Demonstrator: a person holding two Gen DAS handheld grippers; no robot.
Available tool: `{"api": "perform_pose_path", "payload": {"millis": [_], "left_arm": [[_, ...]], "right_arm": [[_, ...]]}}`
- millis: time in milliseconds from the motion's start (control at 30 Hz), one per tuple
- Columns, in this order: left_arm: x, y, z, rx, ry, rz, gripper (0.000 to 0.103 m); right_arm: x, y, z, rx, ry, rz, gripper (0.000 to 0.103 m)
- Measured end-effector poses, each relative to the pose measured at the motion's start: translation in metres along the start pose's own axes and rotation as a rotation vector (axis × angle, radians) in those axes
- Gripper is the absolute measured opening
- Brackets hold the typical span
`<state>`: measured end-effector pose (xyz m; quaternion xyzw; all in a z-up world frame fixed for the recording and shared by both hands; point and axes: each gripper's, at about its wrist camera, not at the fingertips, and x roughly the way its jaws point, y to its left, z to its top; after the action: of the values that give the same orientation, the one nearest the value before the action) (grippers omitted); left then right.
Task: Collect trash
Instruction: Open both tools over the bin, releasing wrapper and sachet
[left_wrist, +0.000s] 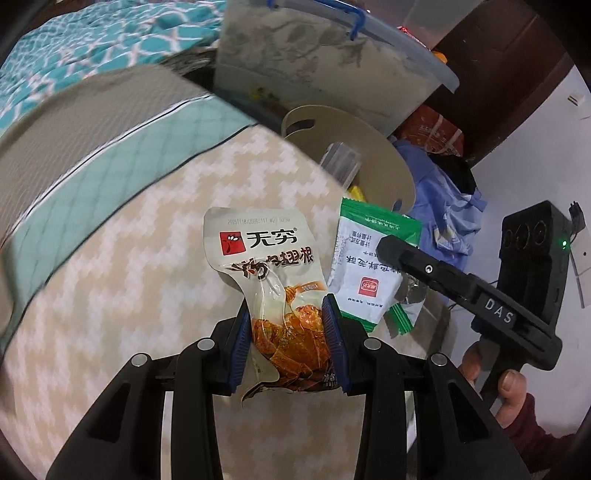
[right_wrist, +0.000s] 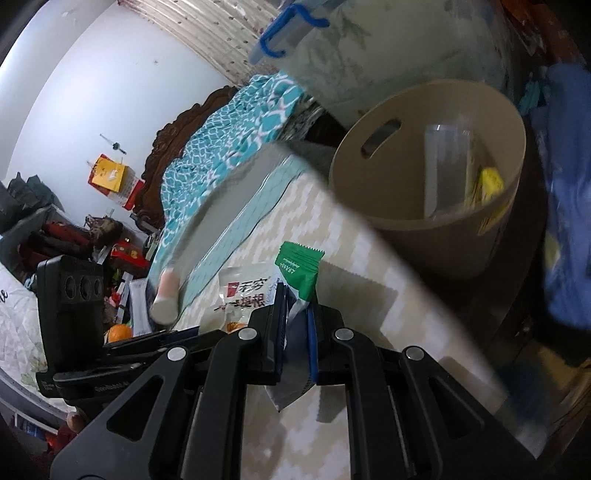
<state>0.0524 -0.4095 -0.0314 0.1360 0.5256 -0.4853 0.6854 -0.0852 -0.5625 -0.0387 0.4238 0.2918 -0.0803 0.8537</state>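
Left gripper (left_wrist: 290, 343) jaws pinch a chicken snack pouch (left_wrist: 273, 280), right gripper (right_wrist: 297, 343) jaws a green wrapper (right_wrist: 299, 273).

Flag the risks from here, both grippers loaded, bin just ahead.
1. The left gripper pinches only the snack pouch bottom; it may flop against the bin rim.
2. The green wrapper sits skewed in the right gripper and may slip.
3. The wrappers nearly touch and could snag.
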Motion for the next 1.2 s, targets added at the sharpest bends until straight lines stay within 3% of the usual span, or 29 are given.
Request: {"api": "perform_pose_path", "payload": {"millis": [233,333,400,467,500,533,600,633,700,967,1067,1200], "left_arm": [[0.038,-0.029,0.068,0.069,-0.001,-0.005,0.035],[0.055,-0.046,0.097,0.110,0.001,-0.004,0.026],[0.064,-0.057,0.113,0.133,-0.004,0.006,0.027],[0.073,-0.069,0.128,0.152,-0.018,0.026,0.045],[0.076,-0.072,0.131,0.157,-0.026,0.035,0.049],[0.077,-0.075,0.135,0.162,-0.036,0.047,0.052],[0.078,-0.078,0.138,0.162,-0.042,0.049,0.052],[0.075,-0.078,0.138,0.155,-0.045,0.041,0.055],[0.067,-0.074,0.134,0.149,-0.056,0.035,0.058],[0.016,-0.049,0.085,0.118,-0.100,0.027,0.059],[-0.013,-0.027,0.046,0.105,-0.124,0.052,0.061],[-0.049,0.012,-0.012,0.055,-0.141,0.120,0.062]], "right_arm": [[0.004,-0.020,0.049,0.009,-0.061,-0.077,0.012],[0.003,-0.032,0.072,0.032,-0.099,-0.114,0.012],[0.003,-0.039,0.087,0.033,-0.122,-0.156,0.014],[0.005,-0.045,0.097,0.049,-0.136,-0.177,0.016],[0.005,-0.049,0.100,0.059,-0.137,-0.184,0.016],[0.005,-0.052,0.102,0.068,-0.139,-0.191,0.020],[0.001,-0.057,0.103,0.086,-0.163,-0.214,0.050],[-0.002,-0.056,0.101,0.089,-0.192,-0.221,0.082],[-0.011,-0.050,0.096,0.075,-0.247,-0.233,0.086],[-0.012,-0.004,0.064,0.064,-0.262,-0.123,0.086],[-0.002,0.017,0.045,0.054,-0.221,-0.061,0.086],[0.030,0.055,0.006,0.018,-0.089,0.011,0.086]]}}
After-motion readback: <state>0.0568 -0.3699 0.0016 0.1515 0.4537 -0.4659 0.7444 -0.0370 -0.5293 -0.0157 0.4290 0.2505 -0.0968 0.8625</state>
